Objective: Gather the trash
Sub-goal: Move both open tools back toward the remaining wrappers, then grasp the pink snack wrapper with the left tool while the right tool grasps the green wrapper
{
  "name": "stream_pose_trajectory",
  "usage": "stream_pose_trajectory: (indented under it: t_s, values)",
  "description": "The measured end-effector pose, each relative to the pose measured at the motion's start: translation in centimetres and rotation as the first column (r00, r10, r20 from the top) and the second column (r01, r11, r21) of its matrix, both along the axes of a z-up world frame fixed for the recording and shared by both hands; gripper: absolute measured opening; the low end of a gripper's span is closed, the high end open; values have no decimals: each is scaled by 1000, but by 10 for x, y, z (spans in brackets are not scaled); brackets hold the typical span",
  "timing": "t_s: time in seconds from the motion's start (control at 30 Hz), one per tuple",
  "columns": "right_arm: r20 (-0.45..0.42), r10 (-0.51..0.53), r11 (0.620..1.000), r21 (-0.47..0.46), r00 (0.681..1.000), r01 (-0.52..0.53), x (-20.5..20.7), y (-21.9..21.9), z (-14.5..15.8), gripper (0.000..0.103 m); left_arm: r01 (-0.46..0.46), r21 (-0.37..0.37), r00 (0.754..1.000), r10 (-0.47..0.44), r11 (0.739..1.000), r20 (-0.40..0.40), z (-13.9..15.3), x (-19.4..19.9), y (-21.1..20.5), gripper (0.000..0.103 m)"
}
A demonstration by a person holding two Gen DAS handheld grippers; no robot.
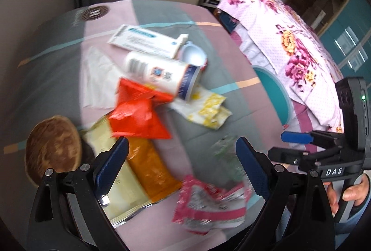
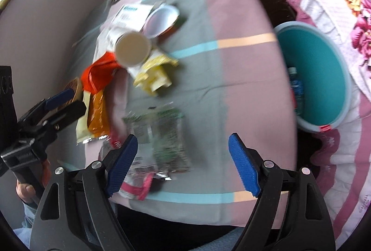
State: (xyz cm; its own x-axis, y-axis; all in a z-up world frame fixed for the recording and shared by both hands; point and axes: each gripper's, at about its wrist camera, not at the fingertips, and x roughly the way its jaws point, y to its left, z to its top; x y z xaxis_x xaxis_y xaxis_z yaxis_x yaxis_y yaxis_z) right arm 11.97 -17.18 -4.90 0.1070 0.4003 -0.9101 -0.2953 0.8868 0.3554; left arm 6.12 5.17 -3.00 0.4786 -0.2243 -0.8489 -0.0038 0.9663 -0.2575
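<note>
I have both sets of jaws spread wide with nothing between them: my left gripper [image 1: 182, 163] hangs over the litter on the pink-and-grey cloth [image 2: 243, 19], above the orange packet [image 1: 150, 169] and the pink-edged wrapper [image 1: 208, 204], and my right gripper [image 2: 183, 160] sits over the green wrapper [image 2: 162, 135] at the near edge. Farther off lie the red bag [image 1: 136, 112], white tub [image 1: 162, 74] and yellow wrapper [image 1: 208, 109]. The teal bin [image 2: 322, 79] stands off the cloth's right side, a bottle [image 2: 296, 91] inside.

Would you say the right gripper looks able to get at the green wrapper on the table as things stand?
Probably yes: the right gripper is open and empty, and the green wrapper lies flat just ahead of its jaws with nothing on top, only overlapping the pink-edged wrapper at its near end.
</note>
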Motion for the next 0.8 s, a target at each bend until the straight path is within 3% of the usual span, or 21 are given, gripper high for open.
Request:
stream_pose_trajectory:
  t_s: [0.23, 0.47, 0.53, 0.6, 0.8]
  values:
    - [-40, 80, 997, 2, 996, -80, -11, 33, -15, 77, -40, -10, 999, 40, 999, -13, -4, -16, 24, 93]
    - [-85, 83, 996, 29, 993, -81, -9, 40, -33, 76, -30, -11, 998, 29, 999, -47, -11, -22, 21, 93]
    - [-89, 96, 995, 40, 991, -93, -11, 40, -37, 59, -25, -9, 998, 24, 1000, -54, -13, -22, 18, 93]
    - [-80, 101, 994, 51, 992, -97, -11, 39, -37, 53, -17, -6, 998, 17, 1000, -65, -15, -23, 15, 93]
    - [-17, 29, 998, 61, 999, -28, -4, 15, -22, 52, 39, -18, 993, -41, 999, -112, -21, -31, -4, 93]
